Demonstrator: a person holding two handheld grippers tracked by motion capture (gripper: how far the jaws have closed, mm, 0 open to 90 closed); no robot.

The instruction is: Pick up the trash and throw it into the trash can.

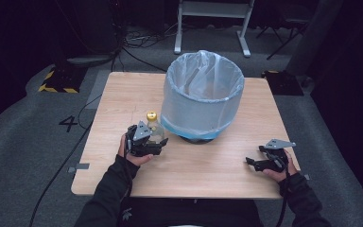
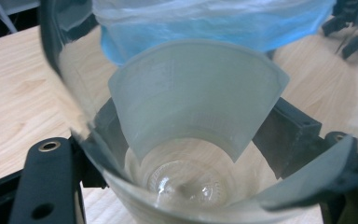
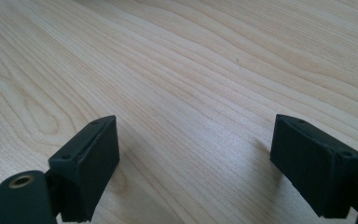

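The surface (image 1: 217, 165) is pale wood grain with a smooth, faintly satin finish. The bottle (image 1: 155, 130) is clear glossy plastic under a shiny gold cap (image 1: 151, 115). Beside the bottle, the bin's liner (image 1: 203, 90) is thin, crinkled translucent plastic. The fingers (image 3: 319, 170) are matt black plastic.

- The table (image 1: 123, 90) is seen whole from above the person's side, looking forward and down.
- The left gripper view is pressed against a clear bottle (image 2: 191, 140), with the lined bin (image 2: 214, 18) at twelve o'clock.
- Bare tabletop (image 3: 191, 70) is viewed closely by the right gripper view.
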